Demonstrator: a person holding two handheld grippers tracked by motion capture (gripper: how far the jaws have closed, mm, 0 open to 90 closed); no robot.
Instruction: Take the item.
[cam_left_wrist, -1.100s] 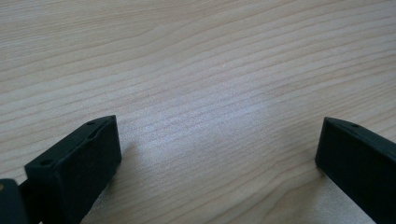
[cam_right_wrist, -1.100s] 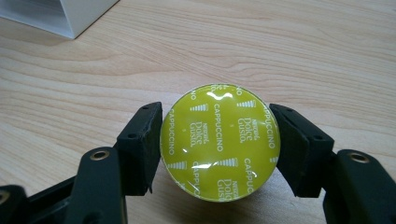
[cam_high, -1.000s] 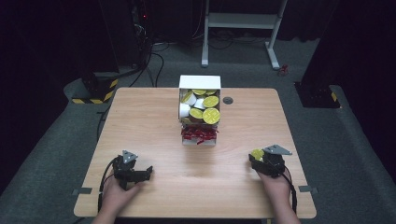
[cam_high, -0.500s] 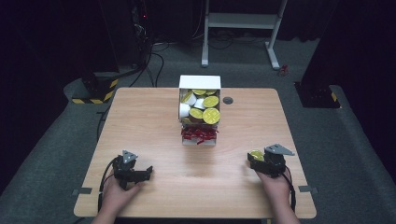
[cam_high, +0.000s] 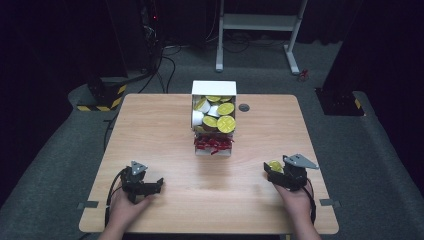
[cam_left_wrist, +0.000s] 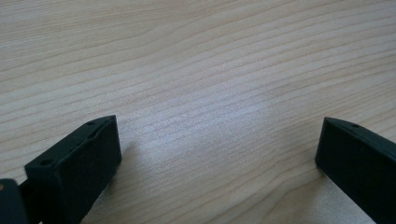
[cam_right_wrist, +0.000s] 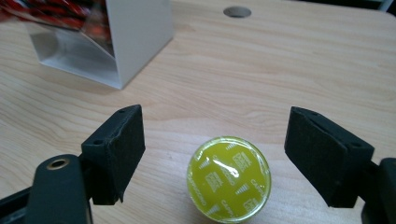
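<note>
A yellow-lidded capsule (cam_right_wrist: 229, 177) stands upright on the wooden table (cam_high: 150, 130) near its front right. My right gripper (cam_right_wrist: 217, 140) is open, and its jaws have just been opening. The capsule lies between the two pads (cam_right_wrist: 119, 149) with a gap on each side. In the high view the capsule (cam_high: 275, 165) sits at the tips of the right gripper (cam_high: 274, 170). My left gripper (cam_high: 159, 184) rests at the front left. It is open over bare wood in the left gripper view (cam_left_wrist: 215, 144), with nothing between its jaws.
A white open-fronted box (cam_high: 214, 88) at the table's middle back holds several yellow-lidded capsules, with red packets (cam_high: 213, 144) in a clear tray below. Its corner (cam_right_wrist: 140, 37) shows ahead and left of the right gripper. A round cable hole (cam_high: 244, 107) lies beside it.
The right gripper has shifted only slightly, with the yellow capsule still at its tips. The left gripper has not moved.
</note>
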